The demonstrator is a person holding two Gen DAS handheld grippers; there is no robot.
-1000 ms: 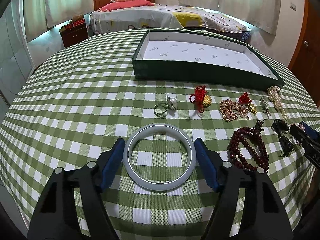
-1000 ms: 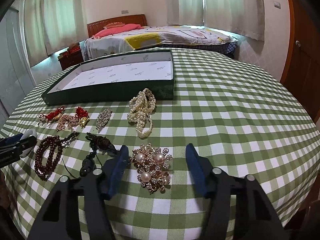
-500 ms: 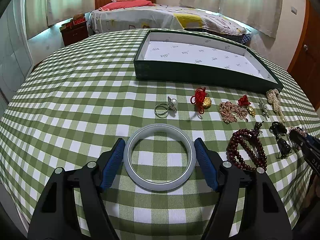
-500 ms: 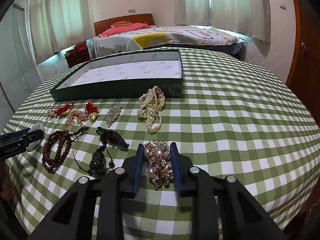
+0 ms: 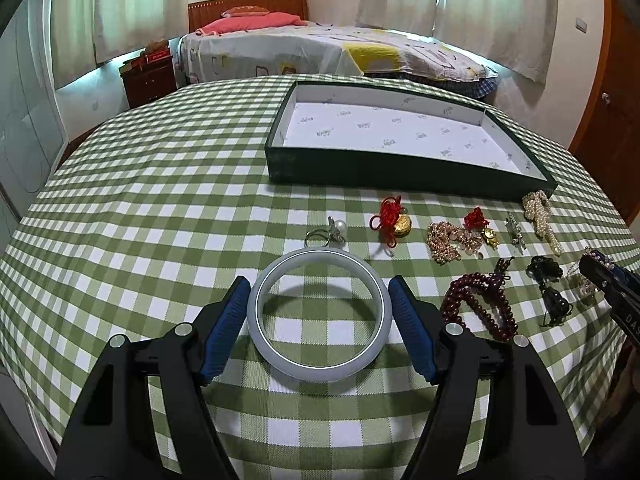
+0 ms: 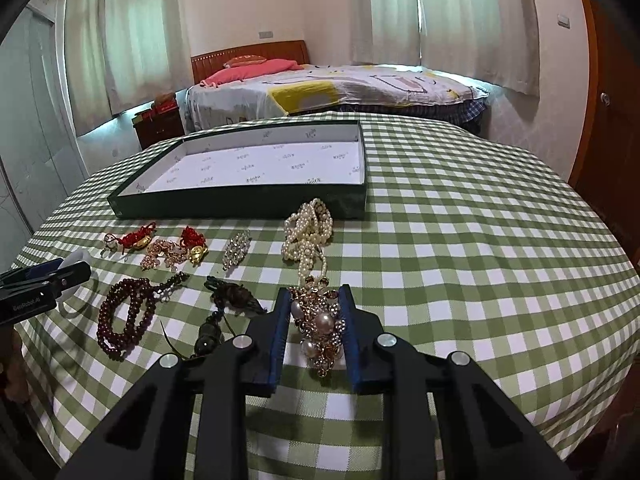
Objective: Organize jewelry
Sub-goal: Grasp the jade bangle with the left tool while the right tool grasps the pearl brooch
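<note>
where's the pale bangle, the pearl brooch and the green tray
pale bangle (image 5: 276, 354): left wrist view, on its near-left rim.
pearl brooch (image 6: 322, 323): right wrist view, on its large middle pearl.
green tray (image 5: 360, 170): left wrist view, on its dark near wall.

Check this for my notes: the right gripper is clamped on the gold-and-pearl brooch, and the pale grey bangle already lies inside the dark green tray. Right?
Not quite. The right gripper is clamped on the gold-and-pearl brooch, but the pale grey bangle is not in the dark green tray: the left wrist view shows it between the left gripper's fingers, near the checked tablecloth.
</note>
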